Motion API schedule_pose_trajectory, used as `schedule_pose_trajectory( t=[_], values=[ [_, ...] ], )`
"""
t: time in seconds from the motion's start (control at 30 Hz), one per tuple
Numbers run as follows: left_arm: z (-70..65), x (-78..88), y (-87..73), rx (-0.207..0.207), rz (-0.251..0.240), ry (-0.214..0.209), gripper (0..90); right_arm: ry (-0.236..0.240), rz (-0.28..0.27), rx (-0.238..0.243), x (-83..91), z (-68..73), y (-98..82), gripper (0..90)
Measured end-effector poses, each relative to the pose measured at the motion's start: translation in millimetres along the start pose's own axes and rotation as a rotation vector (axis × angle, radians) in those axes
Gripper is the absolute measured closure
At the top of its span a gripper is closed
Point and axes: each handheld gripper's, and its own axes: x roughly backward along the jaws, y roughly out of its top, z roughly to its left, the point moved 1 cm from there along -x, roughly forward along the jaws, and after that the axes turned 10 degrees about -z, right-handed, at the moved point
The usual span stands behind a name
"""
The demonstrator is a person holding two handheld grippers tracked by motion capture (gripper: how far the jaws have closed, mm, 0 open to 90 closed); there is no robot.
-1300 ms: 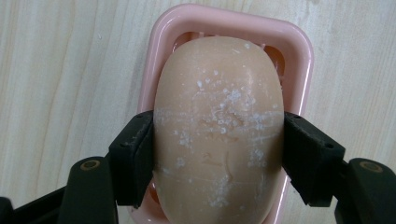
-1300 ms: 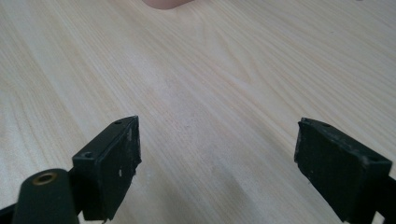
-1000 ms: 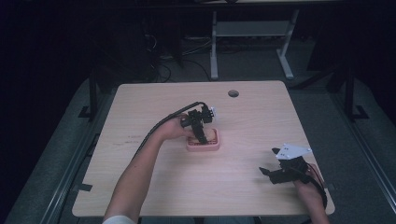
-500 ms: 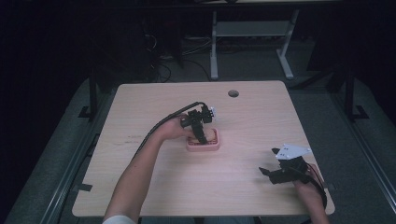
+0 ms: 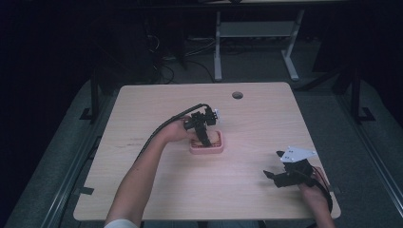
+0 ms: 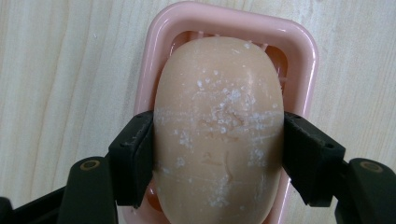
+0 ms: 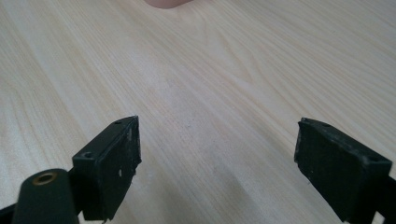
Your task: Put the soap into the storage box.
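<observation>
Peach soap bar (image 6: 219,130) in pink soap dish (image 6: 299,51), left gripper (image 6: 218,154) jaws clamping it

A light wooden table (image 5: 142,185) with a round cable hole (image 5: 237,95) near its far edge carries a pink soap dish (image 5: 216,148) near its middle, directly on the wood.

I see my left gripper (image 5: 203,135) directly over the pink dish (image 5: 207,147) at mid-table (image 5: 266,118). My right gripper (image 5: 278,175) sits well apart, near the table's front corner, jaws pointing toward the dish.
</observation>
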Motion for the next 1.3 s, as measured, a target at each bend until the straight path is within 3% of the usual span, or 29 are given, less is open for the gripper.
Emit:
schedule_pose_trajectory(
  t=[0.57,0.8,1.3],
  values=[
    [-2.5,0.1,0.2,-0.015,0.009,0.014,30.8,0.001,0.001,0.000,-0.2,0.5,0.2,14.0],
    [-3.7,10.0,2.6,-0.016,-0.040,0.029,28.4,0.003,0.004,0.005,-0.4,0.9,0.9,14.0],
    [-11.8,20.8,3.3,-0.035,-0.041,0.043,26.6,0.001,0.006,0.005,-0.5,1.2,0.9,14.0]
  ],
)
